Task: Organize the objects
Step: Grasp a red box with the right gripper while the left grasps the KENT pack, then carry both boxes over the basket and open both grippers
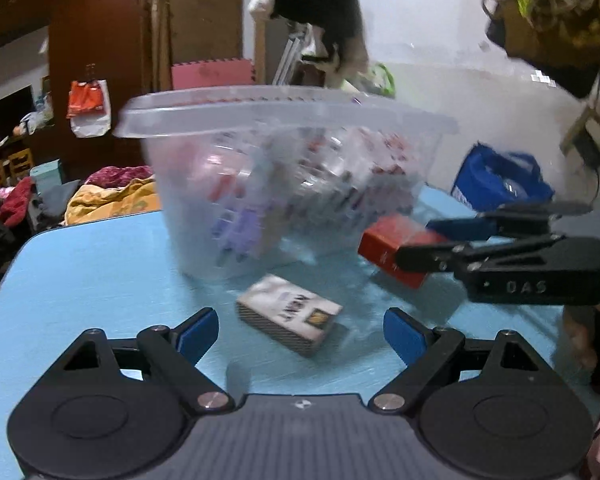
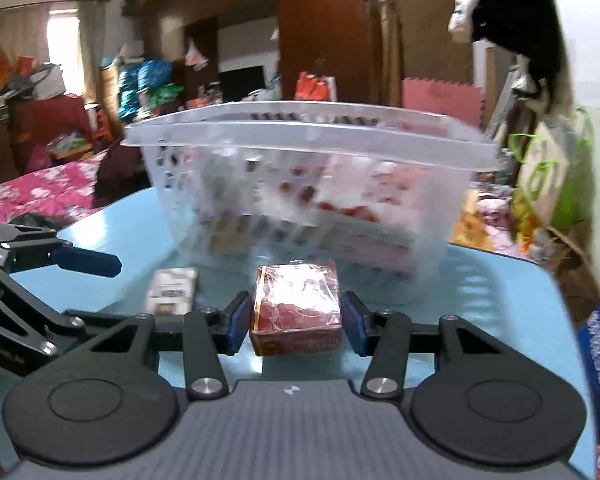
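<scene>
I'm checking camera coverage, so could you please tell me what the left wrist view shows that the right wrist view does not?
Only the left wrist view shows the left gripper whole, jaws wide apart, with the grey-and-white box lying ahead between its fingers, and a blue bag at the table's far right edge.

Only the right wrist view shows the right gripper from behind, its blue pads close on either side of the red box, and a window.

Both show the clear basket, both boxes and the light blue table.

Blue bag (image 1: 500,180), pink quilt (image 2: 32,192).
</scene>
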`<state>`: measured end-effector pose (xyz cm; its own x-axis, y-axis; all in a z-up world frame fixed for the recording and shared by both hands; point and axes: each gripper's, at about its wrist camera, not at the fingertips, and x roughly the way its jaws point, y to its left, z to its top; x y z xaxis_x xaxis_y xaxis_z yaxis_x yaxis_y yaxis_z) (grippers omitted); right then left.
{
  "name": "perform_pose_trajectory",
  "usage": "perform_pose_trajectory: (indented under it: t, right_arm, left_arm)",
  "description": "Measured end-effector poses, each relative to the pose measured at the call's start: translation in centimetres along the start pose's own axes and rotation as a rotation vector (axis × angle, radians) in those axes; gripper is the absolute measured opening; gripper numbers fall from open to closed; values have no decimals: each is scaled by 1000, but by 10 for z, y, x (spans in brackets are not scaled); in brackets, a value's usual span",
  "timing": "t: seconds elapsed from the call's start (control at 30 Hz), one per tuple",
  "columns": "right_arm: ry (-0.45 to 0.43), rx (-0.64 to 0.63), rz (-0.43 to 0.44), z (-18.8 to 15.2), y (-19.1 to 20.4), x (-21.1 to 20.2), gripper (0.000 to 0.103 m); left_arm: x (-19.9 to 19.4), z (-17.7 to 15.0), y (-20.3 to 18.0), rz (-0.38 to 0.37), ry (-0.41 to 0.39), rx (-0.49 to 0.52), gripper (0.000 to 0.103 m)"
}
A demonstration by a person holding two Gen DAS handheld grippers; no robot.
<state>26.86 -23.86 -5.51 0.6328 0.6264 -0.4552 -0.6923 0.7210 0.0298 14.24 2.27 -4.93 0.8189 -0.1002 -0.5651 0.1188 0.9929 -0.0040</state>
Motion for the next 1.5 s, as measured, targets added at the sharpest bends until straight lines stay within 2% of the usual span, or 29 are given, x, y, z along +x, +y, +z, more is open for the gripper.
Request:
perform_pose_trajectory:
  t: [0.13,0.23,0.27,0.3,0.33,0.4,0.5,0.7,0.83,1.0,1.1,1.2,1.3,1.4,1.47,1.5]
  right_arm:
    - [-11,17,6,-2,-6,-4,52]
    - [-47,7,-14,-2,-6,-9,52]
    - [-50,4,-12,-2,-5,-9,52]
    - [-51,2,-9,-1,-4,-7,53]
    - [-52,0,-10,-1,-3,-8,53]
    - [-57,-3,-14,0,-2,-8,53]
    - [-61,9,-7,0,-3,-7,53]
    - [-69,17,-5,0,-5,-8,53]
    - [-116,34,2,-2,-6,-17,53]
    - [-194,48,61,-1,2,-51,52]
    - [-259,17,57,15,13,-75,52]
    - [-312,-8,41,44,19,-86,52]
    - [-344,-38,19,81,24,-78,52]
    - [-325,-65,-8,110,25,-53,52]
    - [-274,-69,-8,123,22,-32,53]
    - [-254,-73,2,127,21,-21,54]
  left_arm:
    - [20,4,-14,66,57,61,92]
    - [25,5,-9,59,89,36,88]
    - [27,6,-7,49,95,23,84]
    - [26,6,-5,54,87,18,74]
    - [25,5,-5,63,77,27,70]
    - [21,2,-3,53,60,21,52]
    - [13,-2,-1,25,27,14,51]
    - [6,1,1,27,-7,-2,51]
    - [-15,-3,4,-6,-88,-20,51]
    - [-59,-4,3,-39,-208,-43,51]
    - [-83,14,4,-58,-283,-57,51]
    - [-91,51,8,-49,-349,-77,51]
    - [-78,92,9,-27,-348,-79,51]
    - [-52,126,18,6,-324,-117,51]
    - [-30,140,25,18,-292,-133,52]
    - [-21,143,28,38,-278,-152,56]
